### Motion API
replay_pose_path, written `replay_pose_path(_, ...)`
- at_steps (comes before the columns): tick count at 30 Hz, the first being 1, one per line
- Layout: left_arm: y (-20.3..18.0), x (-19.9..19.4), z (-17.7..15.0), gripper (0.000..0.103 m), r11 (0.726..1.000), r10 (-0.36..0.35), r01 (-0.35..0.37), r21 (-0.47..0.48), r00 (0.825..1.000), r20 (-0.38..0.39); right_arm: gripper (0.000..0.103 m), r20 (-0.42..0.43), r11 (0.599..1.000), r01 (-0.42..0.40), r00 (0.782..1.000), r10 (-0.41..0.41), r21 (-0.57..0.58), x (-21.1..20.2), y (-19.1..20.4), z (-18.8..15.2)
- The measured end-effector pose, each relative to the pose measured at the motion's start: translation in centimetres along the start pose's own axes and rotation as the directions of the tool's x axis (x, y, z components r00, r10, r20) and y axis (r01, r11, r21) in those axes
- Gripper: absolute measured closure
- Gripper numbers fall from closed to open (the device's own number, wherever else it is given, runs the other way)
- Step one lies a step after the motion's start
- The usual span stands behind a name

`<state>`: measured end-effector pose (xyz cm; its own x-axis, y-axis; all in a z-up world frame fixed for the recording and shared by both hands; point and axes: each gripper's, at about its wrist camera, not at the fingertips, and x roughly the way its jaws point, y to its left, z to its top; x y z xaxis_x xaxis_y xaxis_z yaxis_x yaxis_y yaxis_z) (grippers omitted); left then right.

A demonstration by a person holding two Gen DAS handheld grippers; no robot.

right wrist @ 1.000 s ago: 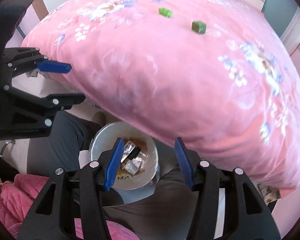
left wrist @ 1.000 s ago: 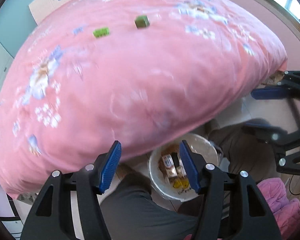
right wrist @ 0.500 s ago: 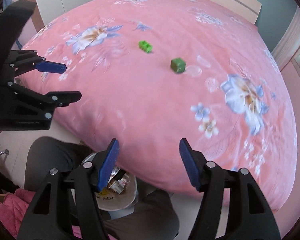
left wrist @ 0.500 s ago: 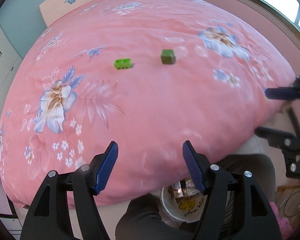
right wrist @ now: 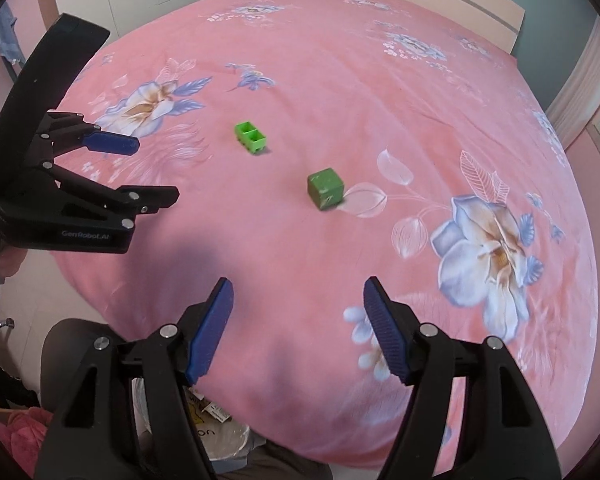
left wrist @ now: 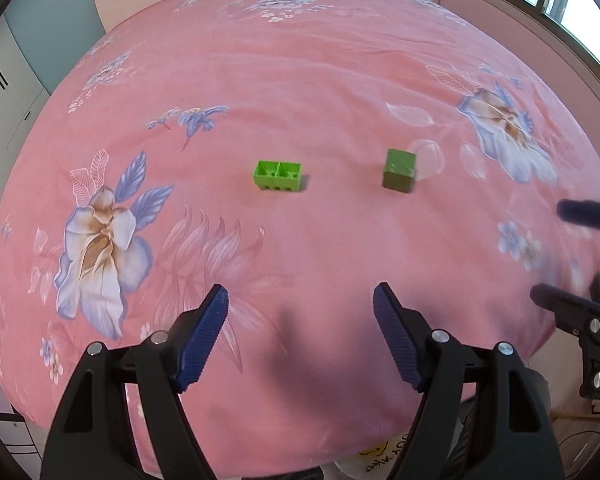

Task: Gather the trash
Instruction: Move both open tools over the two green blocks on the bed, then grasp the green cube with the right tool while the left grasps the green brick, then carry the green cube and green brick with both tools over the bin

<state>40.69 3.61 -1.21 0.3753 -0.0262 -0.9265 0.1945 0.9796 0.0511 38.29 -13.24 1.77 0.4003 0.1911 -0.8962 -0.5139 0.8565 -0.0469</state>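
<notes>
Pink floral bed (left wrist: 300,80): green brick (left wrist: 278,175), green cube (left wrist: 398,170).

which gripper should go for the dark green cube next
Probably the right gripper: its open jaws point almost straight at the dark green cube, whereas the left gripper sits nearer the light green brick.

Two blocks on the bedspread, bin below its near edge

On the bedspread (left wrist: 300,80) the hollow brick (left wrist: 278,175) lies at nine o'clock of the cube (left wrist: 398,170) (well apart); the bin (right wrist: 220,436) sits at six o'clock, partly under the overhang.
</notes>
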Motion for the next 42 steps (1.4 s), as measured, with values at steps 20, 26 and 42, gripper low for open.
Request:
replay_pose_path(20, 2.0, 9.8, 6.2, 0.026, 0.999, -0.014, 0.012, -0.047, 0.999, -0.039, 0.035, -0.052, 0.998, -0.063, 0.997, 0.064, 0.021, 12.6, -4.2, 5.5)
replay_pose_path(26, 2.3, 11.1, 6.7, 0.028, 0.998, -0.035, 0.034, -0.051, 0.999, -0.019, 0.035, -0.016, 0.997, -0.08, 0.997, 0.079, -0.023, 14.8, -4.1, 6.8)
replay_pose_path(42, 1.7, 10.8, 7.2, 0.056, 0.998, -0.063, 0.063, -0.015, 0.998, -0.016, 0.064, 0.011, 0.994, -0.109, 0.994, 0.109, -0.008, 14.8, -3.9, 7.0)
